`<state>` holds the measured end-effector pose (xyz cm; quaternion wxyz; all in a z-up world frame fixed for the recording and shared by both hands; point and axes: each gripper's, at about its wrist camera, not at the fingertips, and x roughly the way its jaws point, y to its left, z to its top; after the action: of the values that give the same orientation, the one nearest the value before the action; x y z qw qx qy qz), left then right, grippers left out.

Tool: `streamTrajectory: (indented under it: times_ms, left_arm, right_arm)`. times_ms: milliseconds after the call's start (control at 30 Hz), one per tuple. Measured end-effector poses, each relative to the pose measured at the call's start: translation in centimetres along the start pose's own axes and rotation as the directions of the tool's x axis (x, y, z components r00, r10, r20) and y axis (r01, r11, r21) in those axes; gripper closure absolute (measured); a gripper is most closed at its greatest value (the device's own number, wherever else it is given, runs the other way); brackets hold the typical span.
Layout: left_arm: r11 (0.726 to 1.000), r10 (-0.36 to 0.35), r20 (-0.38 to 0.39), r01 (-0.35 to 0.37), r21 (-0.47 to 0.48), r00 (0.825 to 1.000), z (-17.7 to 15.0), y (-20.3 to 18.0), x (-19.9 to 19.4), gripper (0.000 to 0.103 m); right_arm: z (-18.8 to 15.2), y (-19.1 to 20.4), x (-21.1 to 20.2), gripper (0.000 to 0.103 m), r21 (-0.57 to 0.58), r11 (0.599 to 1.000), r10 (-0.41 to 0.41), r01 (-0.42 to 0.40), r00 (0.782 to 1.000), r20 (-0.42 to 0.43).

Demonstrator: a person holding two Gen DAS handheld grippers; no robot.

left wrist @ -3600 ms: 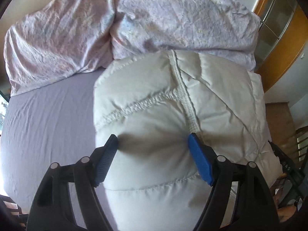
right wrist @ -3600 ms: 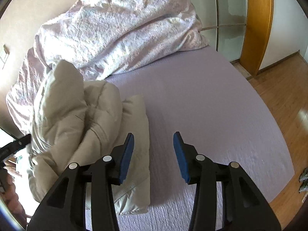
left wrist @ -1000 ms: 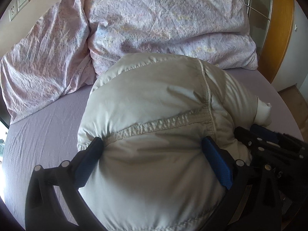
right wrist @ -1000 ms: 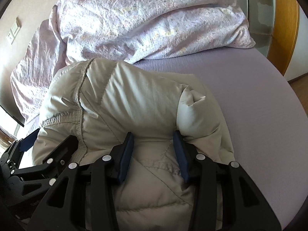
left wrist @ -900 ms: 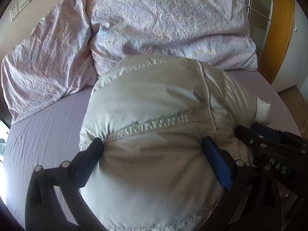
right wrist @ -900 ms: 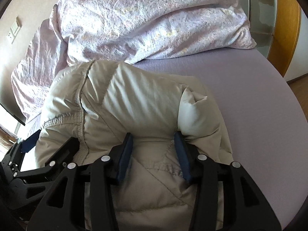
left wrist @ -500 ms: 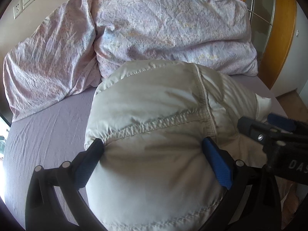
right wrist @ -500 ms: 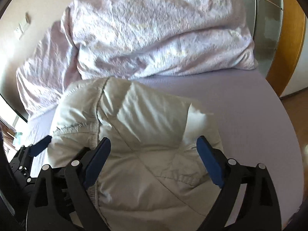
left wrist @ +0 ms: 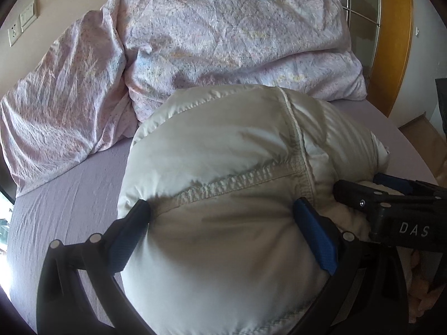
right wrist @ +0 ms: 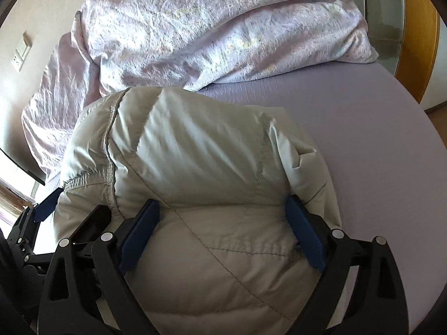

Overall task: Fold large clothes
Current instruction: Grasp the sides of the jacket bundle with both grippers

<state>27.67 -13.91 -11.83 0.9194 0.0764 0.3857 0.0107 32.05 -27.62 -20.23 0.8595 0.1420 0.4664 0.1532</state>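
Item: puffy down jacket (right wrist: 195, 167), bundled on the lilac bed sheet (right wrist: 377, 117). Right gripper (right wrist: 220, 234) had just spread wide, bundle bulging between its released jaws. Left gripper (left wrist: 223, 229), alongside, stood wide, clasping the bundle's flanks. Fold judged set down, nearly complete.

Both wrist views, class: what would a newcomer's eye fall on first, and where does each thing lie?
First, the puffy cream down jacket, bundled on the lilac sheet and filling the foreground of both views. The left gripper and right gripper stand side by side, each with wide blue-padded jaws straddling the jacket's near bulk. Behind it, a crumpled pink floral duvet is heaped along the far side.
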Motion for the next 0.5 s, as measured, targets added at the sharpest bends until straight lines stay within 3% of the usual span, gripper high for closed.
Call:
streamTrajectory:
  times_ms: [500]
  left_arm:
    - [0.999,0.015,0.023,-0.014,-0.043,1.0,-0.4,0.5,0.2,0.002]
  right_arm:
    - [1.1,0.1,1.6,0.007,0.029,1.0,-0.007,0.008,1.0,-0.029]
